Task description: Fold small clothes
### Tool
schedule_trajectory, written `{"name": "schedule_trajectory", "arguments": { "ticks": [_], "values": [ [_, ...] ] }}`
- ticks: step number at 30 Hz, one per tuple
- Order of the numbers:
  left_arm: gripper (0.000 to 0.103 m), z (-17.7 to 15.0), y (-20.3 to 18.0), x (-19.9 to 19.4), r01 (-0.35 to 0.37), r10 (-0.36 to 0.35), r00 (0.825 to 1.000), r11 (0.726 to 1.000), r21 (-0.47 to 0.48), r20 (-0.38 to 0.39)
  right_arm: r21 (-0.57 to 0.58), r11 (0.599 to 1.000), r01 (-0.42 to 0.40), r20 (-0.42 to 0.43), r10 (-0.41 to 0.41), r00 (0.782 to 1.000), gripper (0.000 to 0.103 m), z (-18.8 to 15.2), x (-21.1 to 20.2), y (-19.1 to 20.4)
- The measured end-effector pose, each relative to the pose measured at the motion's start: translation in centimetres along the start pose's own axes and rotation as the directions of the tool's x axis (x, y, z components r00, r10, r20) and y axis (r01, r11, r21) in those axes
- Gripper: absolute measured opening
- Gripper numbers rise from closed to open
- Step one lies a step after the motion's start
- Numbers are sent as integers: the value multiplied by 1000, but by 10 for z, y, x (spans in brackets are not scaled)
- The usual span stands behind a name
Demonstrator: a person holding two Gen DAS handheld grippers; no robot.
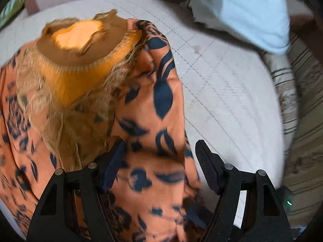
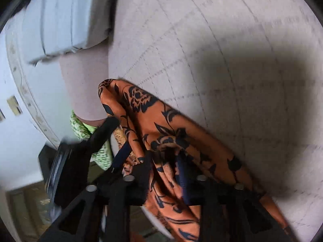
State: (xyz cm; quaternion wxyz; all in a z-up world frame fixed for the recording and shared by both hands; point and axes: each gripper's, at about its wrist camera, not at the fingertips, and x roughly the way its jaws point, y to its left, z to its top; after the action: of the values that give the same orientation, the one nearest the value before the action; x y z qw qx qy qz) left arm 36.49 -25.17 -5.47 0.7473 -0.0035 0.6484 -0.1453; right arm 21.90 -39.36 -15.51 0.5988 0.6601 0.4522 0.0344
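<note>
Fabric is what I worry about most: the orange garment with dark floral print (image 1: 153, 109) hangs bunched and partly lifted off the quilted pale mattress (image 1: 228, 92), with its brown frayed waistband (image 1: 84, 56) turned up toward my left camera. My left gripper (image 1: 157, 161) stands with its fingers apart, cloth draped between and over them, so I judge it holds nothing firmly; one tug and that side could slide off. My right gripper (image 2: 161, 161) is buried in folds of the same garment (image 2: 161, 125), and the cloth hides the fingers so well that I cannot tell whether they are pinched on it or merely under it. If only the right side is carrying the weight, the piece may swing and twist, and any fold I lay down will come out crooked. Both views are smeared with motion, so I cannot find a clean hem to aim for. A light blue pillow (image 1: 246, 12) lies near the far edge, and a green patterned cloth (image 2: 80, 129) sits just beside my right tool; either could get snagged if I sweep wide.
</note>
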Motion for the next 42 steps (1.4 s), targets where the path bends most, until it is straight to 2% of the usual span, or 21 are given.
{"name": "schedule_trajectory", "arguments": {
  "ticks": [2,4,5,6,7,9,11,14,16,17,18,19,23,25,27,29,30,33,36,40,42],
  "values": [
    [72,7,-4,5,-114,113,993,992,54,19,-13,1000,7,12,-7,1000,41,2,-2,1],
    [68,9,1,7,-170,168,985,983,70,35,-11,1000,21,18,-21,1000,41,2,2,1],
    [50,10,7,8,-164,162,986,984,66,27,-19,999,38,27,-38,999,40,1,3,2],
    [25,10,15,8,-126,126,992,991,53,7,-35,998,60,38,-59,998,38,0,5,6],
    [17,11,25,4,-63,64,998,998,21,-9,-58,995,80,45,-78,996,32,-1,8,10],
    [8,12,40,-11,2,-1,1000,1000,-28,9,-135,981,139,62,-132,989,10,-4,11,27],
    [7,16,55,-30,121,-119,992,990,-71,30,-196,969,152,99,-135,986,10,-8,-3,43],
    [7,22,70,-56,356,-350,934,924,-138,67,-257,963,84,169,-41,985,10,-7,-43,63],
    [7,26,69,-60,486,-480,874,857,-173,76,-237,969,64,225,-9,974,10,2,-65,61],
    [7,29,65,-58,526,-523,849,828,-191,71,-207,977,58,233,-8,972,10,8,-69,55],
    [7,32,59,-52,539,-540,840,817,-206,55,-154,986,56,244,-17,970,10,15,-72,45],
    [7,34,54,-41,521,-529,848,824,-222,30,-116,992,53,250,-23,968,10,19,-72,36],
    [9,28,65,-1,361,-391,918,894,-265,-70,69,998,11,213,-25,977,11,35,-61,-5],
    [11,15,75,-4,348,-373,925,906,-242,-65,108,994,1,159,-18,987,14,33,-56,-10],
    [16,-4,85,-17,330,-348,936,919,-214,-50,85,996,9,167,-23,986,19,31,-64,-4],
    [16,-27,92,-41,319,-325,946,932,-173,-9,24,999,33,197,-37,980,45,29,-71,12],
    [16,-33,93,-52,317,-320,947,936,-156,4,-11,999,36,202,-33,979,49,26,-76,20],
    [39,-72,82,-84,298,-295,954,952,-69,55,-79,997,11,169,3,986,49,21,-79,38],
    [52,-137,63,-111,254,-257,961,966,40,101,-122,992,-35,94,46,994,49,13,-78,41],
    [52,-216,42,-109,211,-220,973,970,124,66,-216,976,-12,66,27,997,49,-22,-84,52],
    [52,-237,23,-95,192,-197,980,973,130,30,-281,960,-9,69,30,997,49,-39,-95,56]
  ]
}}
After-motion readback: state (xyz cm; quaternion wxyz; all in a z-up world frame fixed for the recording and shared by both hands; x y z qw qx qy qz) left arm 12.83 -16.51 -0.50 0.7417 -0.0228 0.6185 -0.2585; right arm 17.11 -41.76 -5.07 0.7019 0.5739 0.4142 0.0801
